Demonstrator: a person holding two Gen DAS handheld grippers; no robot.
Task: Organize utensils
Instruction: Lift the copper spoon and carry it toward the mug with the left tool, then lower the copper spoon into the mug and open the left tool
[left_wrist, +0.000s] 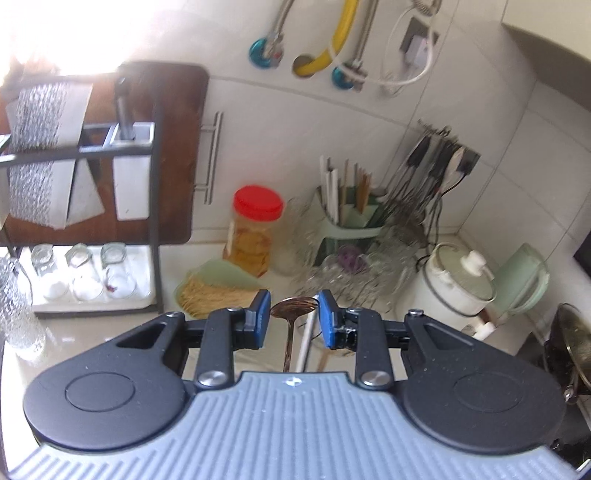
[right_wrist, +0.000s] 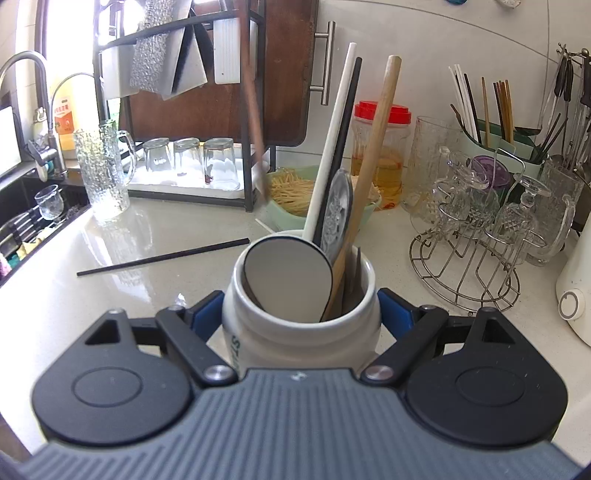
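Note:
In the left wrist view my left gripper (left_wrist: 293, 314) is shut across the bowl of a brown metal spoon (left_wrist: 293, 305). The spoon's handle runs back under the camera. A white stick (left_wrist: 306, 341) lies beside that handle against the right pad; whether it is gripped I cannot tell. In the right wrist view my right gripper (right_wrist: 299, 310) is shut on a white ceramic jar (right_wrist: 295, 332) standing on the counter. The jar holds a white spoon handle (right_wrist: 332, 129), a wooden stick (right_wrist: 380, 129), a black stick and a grey spoon bowl (right_wrist: 288, 273). A black chopstick (right_wrist: 162, 257) lies loose on the counter. A blurred brown handle (right_wrist: 253, 103) hangs over the noodle bowl.
A rack with upturned glasses (right_wrist: 192, 162) stands at the back left, beside a textured glass pitcher (right_wrist: 103, 173) and the sink (right_wrist: 29, 221). Behind the jar are a green bowl of noodles (right_wrist: 291, 192) and a red-lidded jar (right_wrist: 382, 147). A wire glass stand (right_wrist: 465, 266) and green chopstick holder (right_wrist: 491, 136) stand right.

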